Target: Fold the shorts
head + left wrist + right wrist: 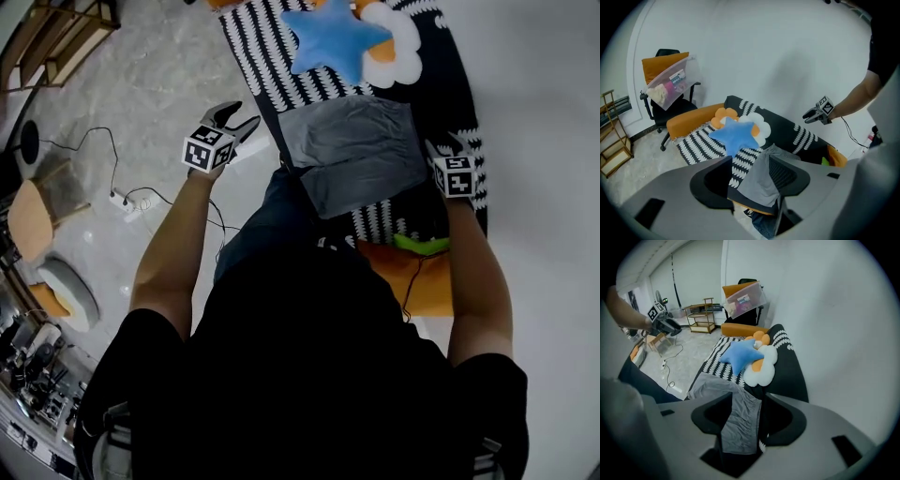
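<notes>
Grey shorts (352,150) lie spread flat on a black-and-white patterned sofa cover (267,66). My left gripper (234,120) hangs off the shorts' left edge, over the sofa's edge, with its jaws apart and nothing between them. My right gripper (438,152) hovers by the shorts' right edge, open and empty too. In the left gripper view the shorts (761,180) show beyond the gap of the left gripper (749,178), apart from the pads, and the right gripper (816,114) floats farther off. In the right gripper view the shorts (740,418) lie below the right gripper (747,420).
A blue star pillow (333,37) and a white-and-orange flower cushion (398,47) lie just beyond the shorts. An orange cushion (417,281) with a green item (422,246) sits nearer me. A power strip with cables (127,202) is on the floor. An office chair carries a clear bin (670,82).
</notes>
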